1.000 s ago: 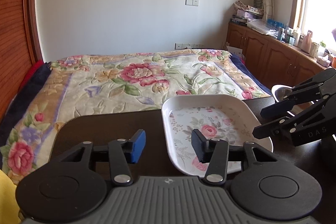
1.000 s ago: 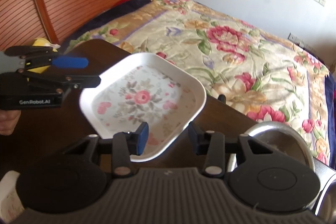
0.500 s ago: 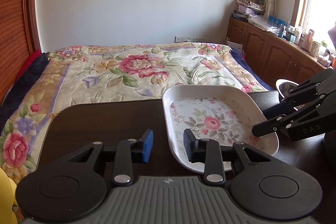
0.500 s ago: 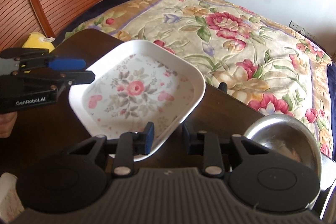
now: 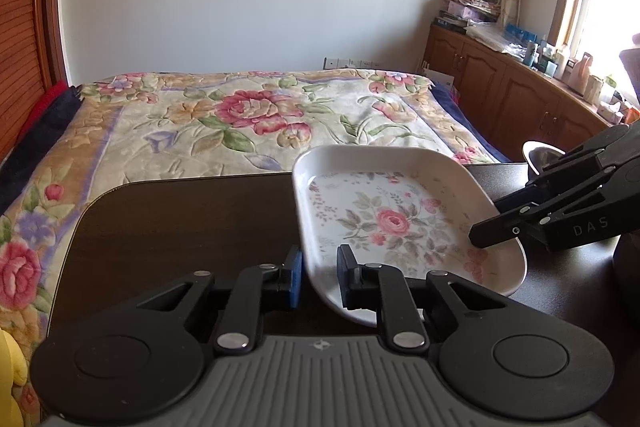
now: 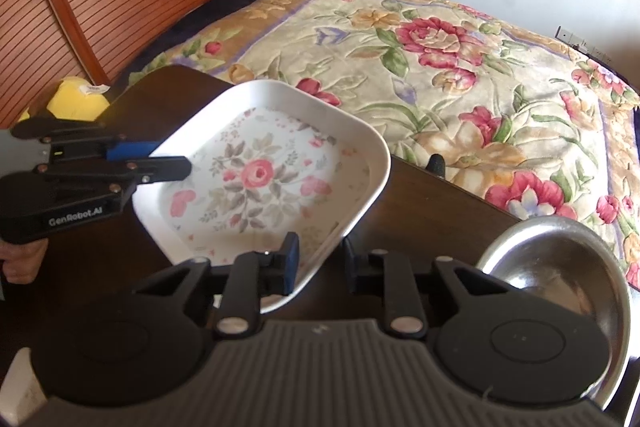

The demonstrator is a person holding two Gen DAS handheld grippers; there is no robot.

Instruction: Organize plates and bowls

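Left gripper [image 5: 318, 277] has its jaws drawn in narrow on the near-left rim of the white rounded-square plate with the pink rose print [image 5: 394, 221], which sits tilted above the dark brown wooden table [image 5: 180, 219]; right gripper [image 6: 318, 263] pinches the opposite rim just as narrowly, so both hold the plate. Only the right view shows the whole shiny steel bowl [image 6: 560, 267] on the table's right side and the yellow plush toy [image 6: 78, 101] far left; the left view alone takes in the wooden cabinets [image 5: 516, 99] under the window.
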